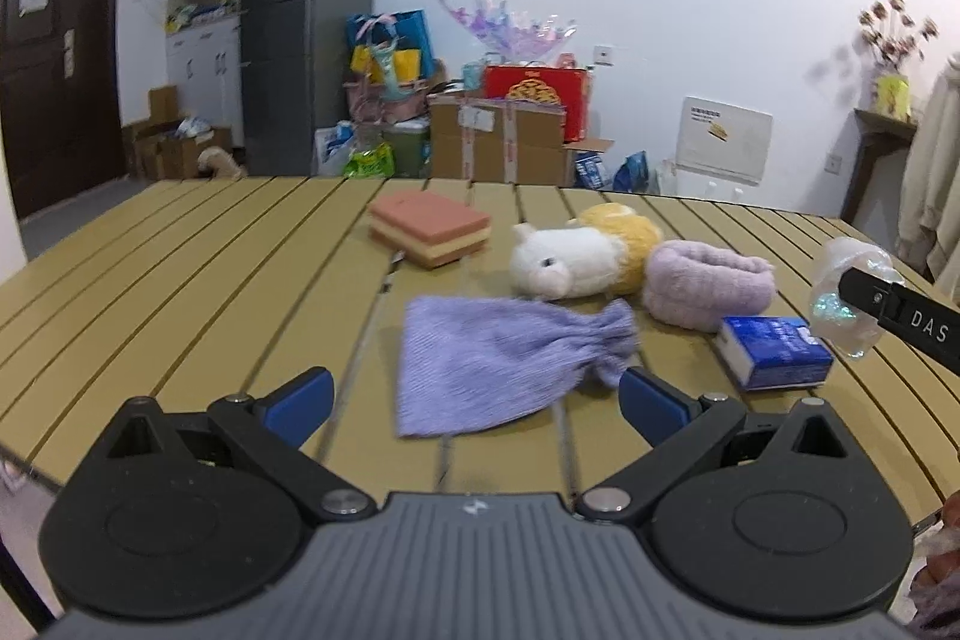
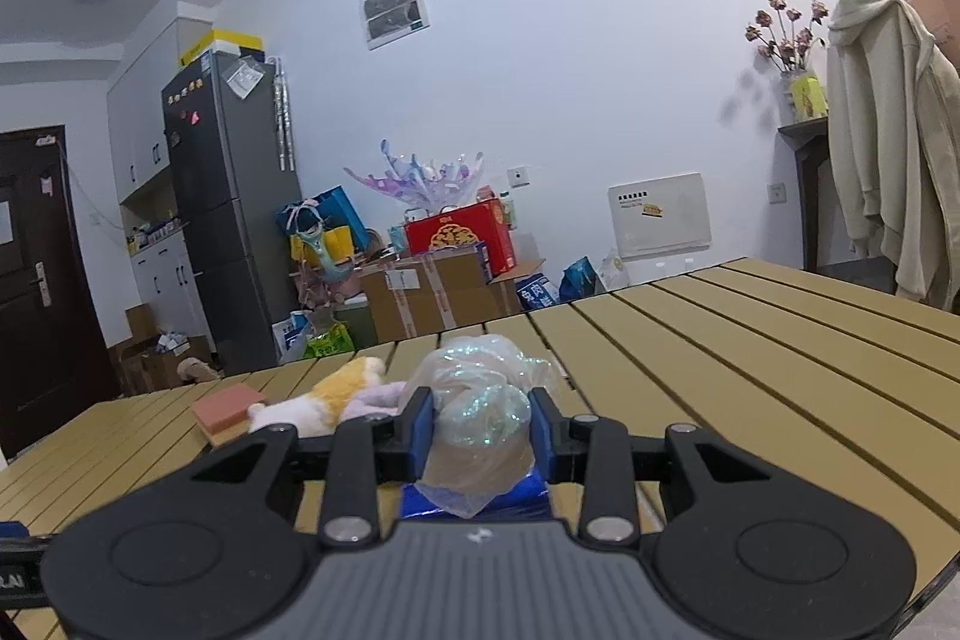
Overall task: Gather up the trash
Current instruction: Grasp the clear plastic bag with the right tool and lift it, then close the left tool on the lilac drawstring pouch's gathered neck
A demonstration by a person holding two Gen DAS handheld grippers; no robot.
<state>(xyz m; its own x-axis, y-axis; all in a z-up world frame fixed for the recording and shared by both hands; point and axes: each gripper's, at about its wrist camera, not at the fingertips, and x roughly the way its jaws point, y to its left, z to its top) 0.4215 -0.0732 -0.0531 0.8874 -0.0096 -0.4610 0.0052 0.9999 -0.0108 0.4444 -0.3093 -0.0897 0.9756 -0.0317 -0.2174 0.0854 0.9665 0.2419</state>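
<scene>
My right gripper is shut on a crumpled clear plastic wrapper with glittery flecks, held above a blue tissue pack. The left wrist view catches that wrapper at the far right, pinched by the right gripper's black finger, just beyond the blue tissue pack. My left gripper stands open low over the table, its blue pads either side of a flat lilac drawstring pouch. Nothing sits between its fingers.
On the slatted tan table lie a pink-and-cream block, a white and yellow plush toy and a fluffy lilac scrunchie. Boxes, bags and a dark fridge line the far wall. A coat hangs at the right.
</scene>
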